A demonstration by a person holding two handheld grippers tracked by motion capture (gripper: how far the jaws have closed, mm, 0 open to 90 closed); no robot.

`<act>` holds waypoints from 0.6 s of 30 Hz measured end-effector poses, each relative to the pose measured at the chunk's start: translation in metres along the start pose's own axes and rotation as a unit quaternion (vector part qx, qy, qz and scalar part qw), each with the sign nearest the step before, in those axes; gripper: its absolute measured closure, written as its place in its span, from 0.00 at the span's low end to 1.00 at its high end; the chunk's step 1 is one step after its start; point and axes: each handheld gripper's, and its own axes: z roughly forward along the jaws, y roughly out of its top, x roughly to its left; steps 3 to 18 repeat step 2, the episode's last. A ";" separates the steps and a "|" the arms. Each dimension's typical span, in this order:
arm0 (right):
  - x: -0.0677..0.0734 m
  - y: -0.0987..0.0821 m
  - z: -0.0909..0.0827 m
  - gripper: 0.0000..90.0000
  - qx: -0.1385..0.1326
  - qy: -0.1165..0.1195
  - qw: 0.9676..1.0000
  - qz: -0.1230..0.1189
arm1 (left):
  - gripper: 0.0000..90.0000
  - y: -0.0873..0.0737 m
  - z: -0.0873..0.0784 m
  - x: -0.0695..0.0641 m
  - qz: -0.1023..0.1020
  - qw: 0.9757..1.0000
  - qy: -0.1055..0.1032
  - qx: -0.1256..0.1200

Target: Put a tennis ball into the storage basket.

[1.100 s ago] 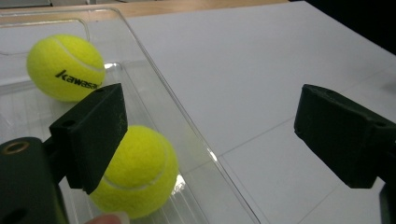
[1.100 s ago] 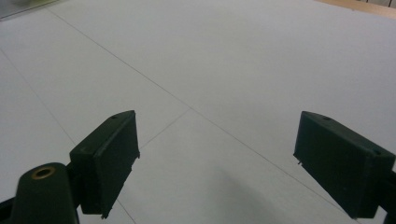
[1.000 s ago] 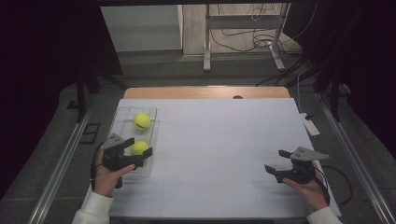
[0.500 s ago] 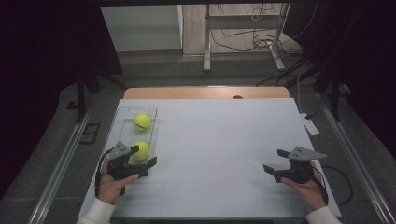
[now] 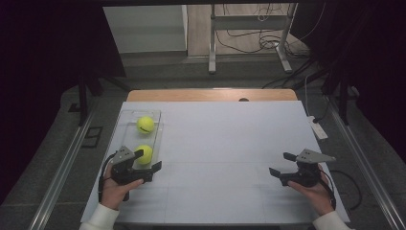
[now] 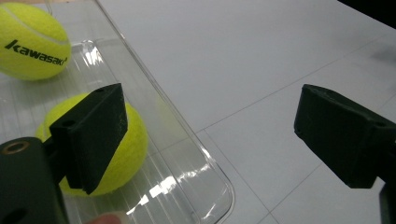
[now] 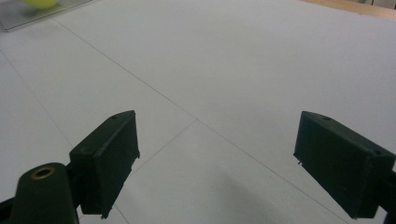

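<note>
Two yellow tennis balls lie in a clear plastic tray [image 5: 125, 125] at the table's left side: a far ball [image 5: 145, 124] and a near ball [image 5: 144, 153]. My left gripper [image 5: 149, 160] is open at the tray's near end. In the left gripper view [image 6: 215, 135], one jaw stands in front of the near ball [image 6: 133, 140] and the other over bare table outside the tray rim [image 6: 140, 79]. The far ball [image 6: 32, 42] reads "kawasaki". My right gripper [image 5: 280, 163] is open over the table's right front, with nothing between its jaws [image 7: 226, 158].
The white table [image 5: 225, 139] has thin seam lines, and a wooden strip [image 5: 210, 95] along its far edge. A white object [image 5: 316, 128] lies at the right edge. In the right gripper view the tray [image 7: 28, 16] and a ball [image 7: 42, 3] sit far off.
My left gripper has drawn back from beside the near ball toward the table's front edge and turned a little. Both balls stay in the tray. The right gripper has held still.
</note>
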 end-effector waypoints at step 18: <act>0.000 0.000 0.000 0.15 0.000 0.000 1.000 0.001 | 0.12 0.001 0.000 -0.001 0.002 1.000 -0.001 -0.001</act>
